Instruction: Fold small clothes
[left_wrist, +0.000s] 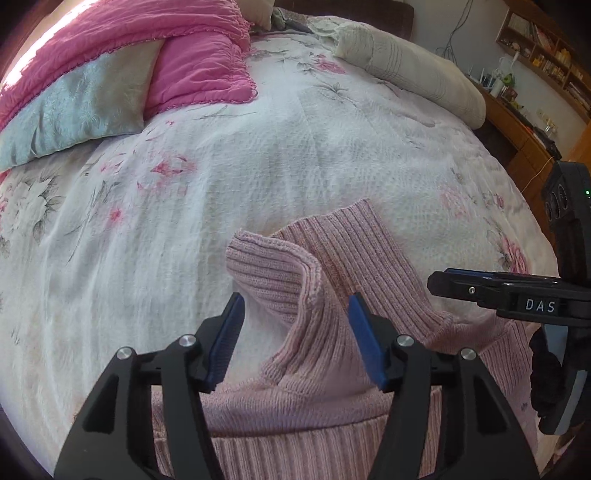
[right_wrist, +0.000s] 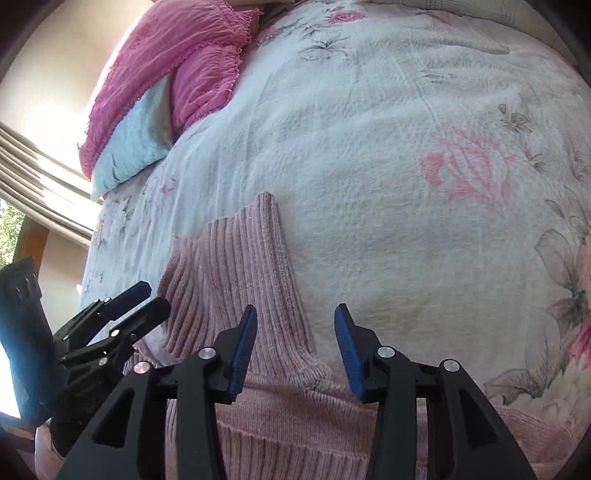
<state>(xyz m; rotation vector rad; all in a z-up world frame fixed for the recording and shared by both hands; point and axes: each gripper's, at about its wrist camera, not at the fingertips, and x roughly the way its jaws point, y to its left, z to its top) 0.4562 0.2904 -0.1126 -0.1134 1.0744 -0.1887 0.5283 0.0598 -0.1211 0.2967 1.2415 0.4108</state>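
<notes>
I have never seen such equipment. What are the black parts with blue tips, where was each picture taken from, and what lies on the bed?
The black parts are hand-held tongs, one in each of a person's hands; there is no robot arm. Each carries a camera looking forward along its two blue-padded fingers. One picture comes from the left tongs, the other from the right tongs. Each view also shows the other tongs at its edge. Both tongs are open and hold nothing. Below them a pink ribbed sweater lies on a flowered bedspread, one part of it curled upward between the left tongs' fingers. Farther back are a pink blanket, a pale blue pillow and a cream pillow.
</notes>
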